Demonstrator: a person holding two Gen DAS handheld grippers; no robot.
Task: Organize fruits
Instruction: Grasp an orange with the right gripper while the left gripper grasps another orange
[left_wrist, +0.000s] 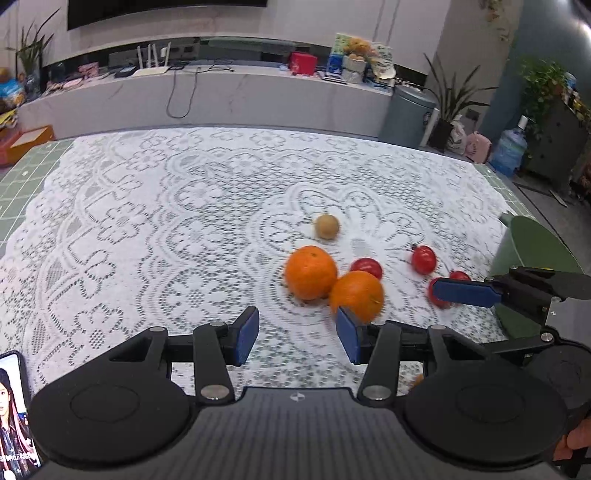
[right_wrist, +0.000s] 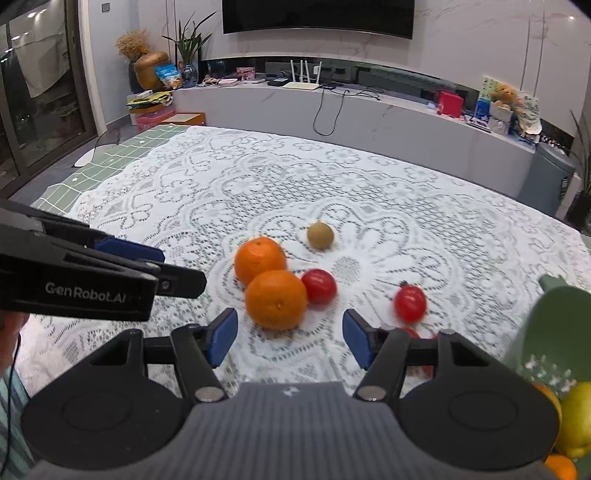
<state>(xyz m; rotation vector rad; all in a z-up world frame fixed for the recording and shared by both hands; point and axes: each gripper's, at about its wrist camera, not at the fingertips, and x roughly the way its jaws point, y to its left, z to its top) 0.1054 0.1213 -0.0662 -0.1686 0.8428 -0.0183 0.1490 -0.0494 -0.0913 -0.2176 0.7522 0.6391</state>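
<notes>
Your left claw (left_wrist: 297, 334) is released and empty, its right pad touching the near orange (left_wrist: 356, 295); your right claw (right_wrist: 288, 338), likewise released, frames that same orange (right_wrist: 276, 299). Loose fruit lies clustered mid-worktop (left_wrist: 147, 221), seemingly awaiting transfer to the green bowl (right_wrist: 557, 332) at right. Only the right wrist view shows a lemon (right_wrist: 578, 417) already inside that bowl; the left wrist view shows just its outer wall (left_wrist: 532, 247).

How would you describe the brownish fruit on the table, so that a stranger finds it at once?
Start at the white lace cloth and find its fruit cluster. Behind the two oranges, farthest from the grippers, sits the brownish fruit, apart from the others. It alone is dull tan; its neighbours are orange or red.
</notes>
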